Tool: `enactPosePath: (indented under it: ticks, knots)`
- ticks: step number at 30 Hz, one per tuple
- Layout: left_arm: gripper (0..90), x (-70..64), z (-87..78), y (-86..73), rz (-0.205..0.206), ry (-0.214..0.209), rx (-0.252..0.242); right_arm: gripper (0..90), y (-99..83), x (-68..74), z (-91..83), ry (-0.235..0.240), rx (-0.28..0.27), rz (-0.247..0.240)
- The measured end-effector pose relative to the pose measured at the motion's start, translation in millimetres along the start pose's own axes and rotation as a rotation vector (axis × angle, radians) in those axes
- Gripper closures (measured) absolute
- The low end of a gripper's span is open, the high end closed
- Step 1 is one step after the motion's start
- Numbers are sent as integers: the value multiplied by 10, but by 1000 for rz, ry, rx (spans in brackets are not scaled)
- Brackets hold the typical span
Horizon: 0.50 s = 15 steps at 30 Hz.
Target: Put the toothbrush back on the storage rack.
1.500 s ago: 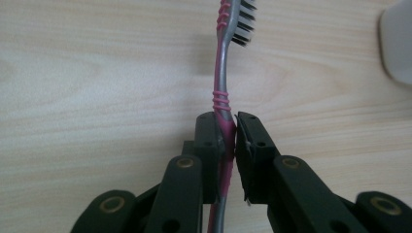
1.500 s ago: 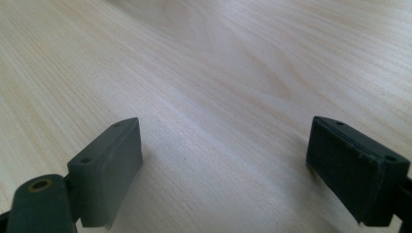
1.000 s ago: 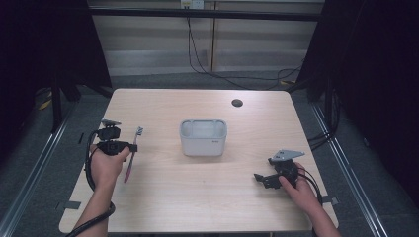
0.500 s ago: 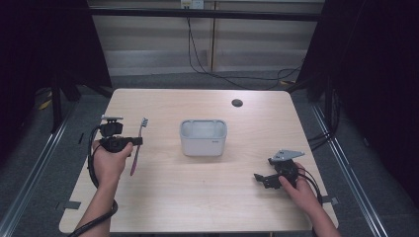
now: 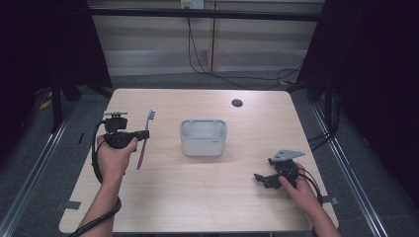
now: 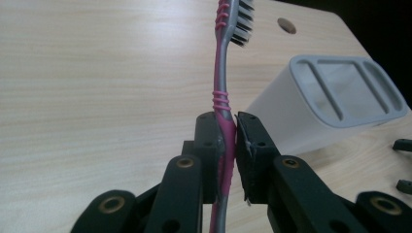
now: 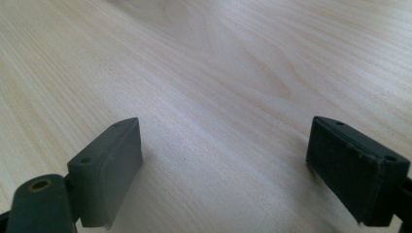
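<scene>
A pink and grey toothbrush is held off the table by my left gripper, which is shut on its handle; the bristle head points up and away. A white slotted holder stands at the table's middle, to the right of the brush. My right gripper rests low at the right front of the table, open, with only bare wood between its jaws.
The wooden table has a small dark round hole near its far edge. Dark floor and metal rails surround the table. Cables trail from both grippers.
My left gripper has lifted the toothbrush and carried it up and to the right, toward the holder. The right gripper has stayed where it was.
</scene>
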<state>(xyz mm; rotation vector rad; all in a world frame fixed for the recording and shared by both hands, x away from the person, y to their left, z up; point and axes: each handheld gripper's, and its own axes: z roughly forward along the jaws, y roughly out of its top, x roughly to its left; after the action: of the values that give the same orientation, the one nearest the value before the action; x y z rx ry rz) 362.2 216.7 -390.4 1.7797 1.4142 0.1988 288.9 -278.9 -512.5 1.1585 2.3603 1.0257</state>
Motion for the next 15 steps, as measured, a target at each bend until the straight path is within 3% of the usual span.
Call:
enactPosePath:
  ticks: [15]
  knots:
    - [800,-155,-52,111,23,-37,-85,124,0,0,0,0,0,0]
